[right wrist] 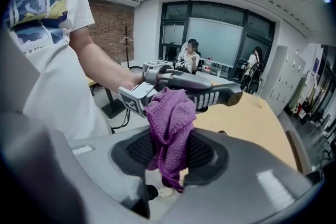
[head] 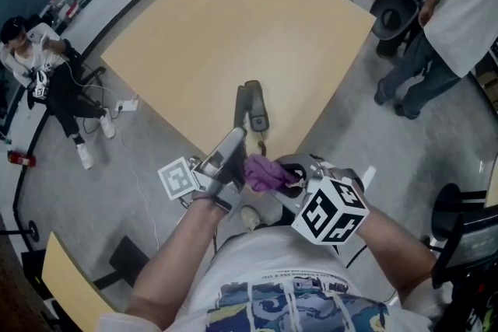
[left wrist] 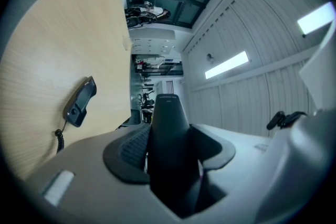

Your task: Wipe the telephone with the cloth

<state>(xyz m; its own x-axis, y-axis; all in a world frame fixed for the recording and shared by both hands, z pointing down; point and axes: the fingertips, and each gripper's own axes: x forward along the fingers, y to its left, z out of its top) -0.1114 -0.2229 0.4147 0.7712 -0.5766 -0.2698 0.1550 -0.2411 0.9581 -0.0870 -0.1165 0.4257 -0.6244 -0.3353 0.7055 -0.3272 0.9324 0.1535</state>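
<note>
Purple knitted cloth (right wrist: 169, 128) is bunched up in our right gripper (right wrist: 170, 157). Its jaws are clamped tight on the fabric, with a tail of it hanging below them. Our left gripper (left wrist: 170, 150) has its jaws partly spread and closed around the grey push-button telephone (right wrist: 210, 93), which sticks up dark and tall between them in the left gripper view. From the head view both tools sit close in front of our body, just off the near edge of the light wooden table (head: 233, 27). The cloth's top is bunched right up against the telephone's side (looks like contact, though we can't swear to it from these angles). A dark grey corded handset (head: 253, 106) lies flat on the table near that edge, its coiled cord trailing off towards us. A seated person (head: 39, 66) is off to the left on the grey floor, and someone in a white shirt (head: 447, 12) stands at the far right.
</note>
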